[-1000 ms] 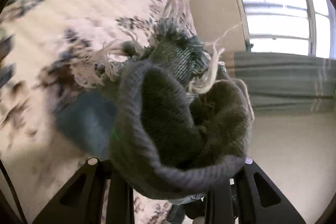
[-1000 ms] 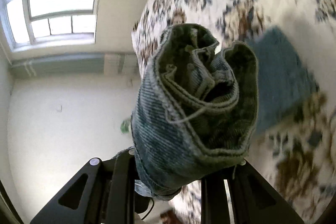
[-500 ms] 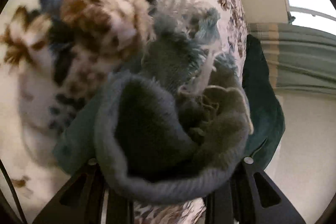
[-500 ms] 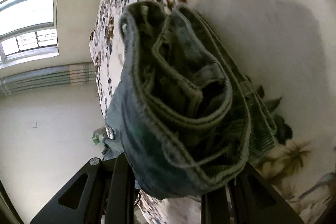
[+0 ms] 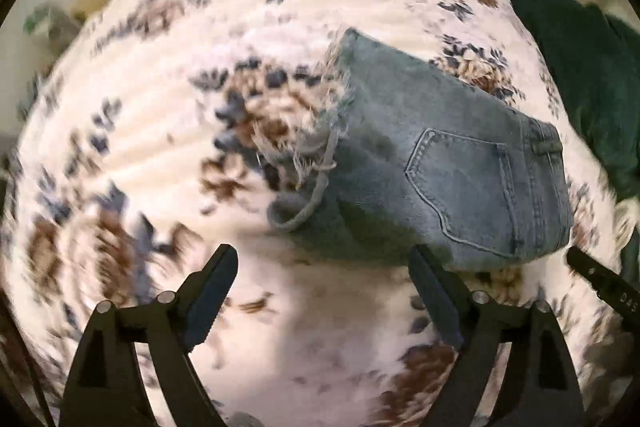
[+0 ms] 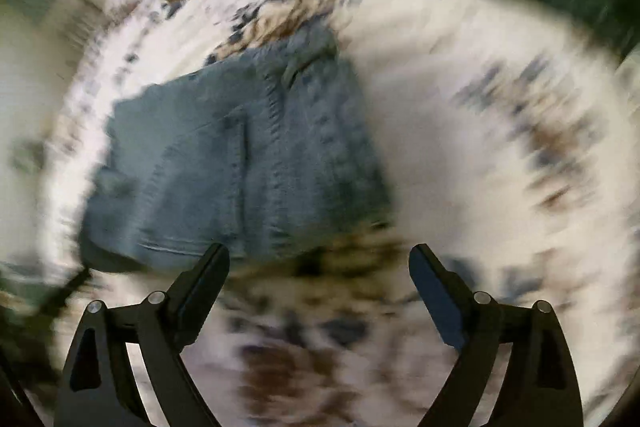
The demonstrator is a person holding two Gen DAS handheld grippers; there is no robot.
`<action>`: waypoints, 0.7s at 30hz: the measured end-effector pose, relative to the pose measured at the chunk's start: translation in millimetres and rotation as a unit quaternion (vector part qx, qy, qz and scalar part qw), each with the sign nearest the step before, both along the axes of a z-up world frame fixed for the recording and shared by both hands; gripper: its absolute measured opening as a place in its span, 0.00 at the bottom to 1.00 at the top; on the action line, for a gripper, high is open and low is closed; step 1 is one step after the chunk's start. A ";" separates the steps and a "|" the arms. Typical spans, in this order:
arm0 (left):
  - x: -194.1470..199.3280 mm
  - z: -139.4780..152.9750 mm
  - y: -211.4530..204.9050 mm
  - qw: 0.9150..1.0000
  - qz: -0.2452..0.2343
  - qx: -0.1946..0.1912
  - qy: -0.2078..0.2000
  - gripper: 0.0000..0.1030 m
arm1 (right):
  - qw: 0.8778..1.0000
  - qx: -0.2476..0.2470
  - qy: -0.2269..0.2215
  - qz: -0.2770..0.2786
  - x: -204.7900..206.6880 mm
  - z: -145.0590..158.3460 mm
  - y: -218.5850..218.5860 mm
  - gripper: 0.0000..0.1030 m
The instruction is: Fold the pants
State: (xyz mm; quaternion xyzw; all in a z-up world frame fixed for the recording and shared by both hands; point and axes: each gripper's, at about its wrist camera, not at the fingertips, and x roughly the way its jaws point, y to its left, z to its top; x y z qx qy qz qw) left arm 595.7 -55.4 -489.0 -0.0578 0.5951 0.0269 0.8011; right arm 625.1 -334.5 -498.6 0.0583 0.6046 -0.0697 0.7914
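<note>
Both grippers, left (image 5: 322, 267) and right (image 6: 320, 267), gape wide, holding nothing; folded pants (image 5: 448, 171) lie just ahead, long axis crosswise, right fingers nearer.

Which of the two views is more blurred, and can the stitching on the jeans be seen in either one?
Left wrist view: mostly sharp on the jeans, pocket stitching readable; the floral bedspread smears toward the left edge. Right wrist view: heavy motion blur everywhere; the jeans show only vague seams; the fingers stay crisp.
</note>
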 end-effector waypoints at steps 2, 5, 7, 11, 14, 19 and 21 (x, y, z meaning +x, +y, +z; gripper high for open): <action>3.3 9.5 -7.5 0.999 -0.019 0.037 -0.013 0.85 | 0.998 -0.057 -0.016 0.001 -5.5 22.5 12.6 0.91; -3.1 33.1 -18.6 0.996 -0.039 0.065 -0.037 0.85 | 0.996 -0.083 -0.030 -0.004 -27.3 58.3 17.8 0.91; -10.8 50.6 -24.4 0.995 -0.047 0.066 -0.049 0.85 | 0.996 -0.078 -0.040 -0.012 -42.7 79.0 17.2 0.91; -32.4 84.5 -35.7 0.994 -0.058 0.067 -0.069 0.85 | 0.995 -0.078 -0.063 -0.018 -81.0 126.1 16.5 0.91; -57.8 114.1 -41.5 0.992 -0.063 0.070 -0.084 0.85 | 0.993 -0.081 -0.079 -0.016 -109.0 155.5 17.4 0.91; -113.0 169.1 -45.6 0.989 -0.061 0.073 -0.112 0.85 | 0.990 -0.084 -0.111 -0.008 -168.4 216.9 20.9 0.91; -139.7 193.1 -46.2 0.988 -0.057 0.074 -0.126 0.85 | 0.988 -0.087 -0.127 -0.005 -199.5 246.5 22.8 0.91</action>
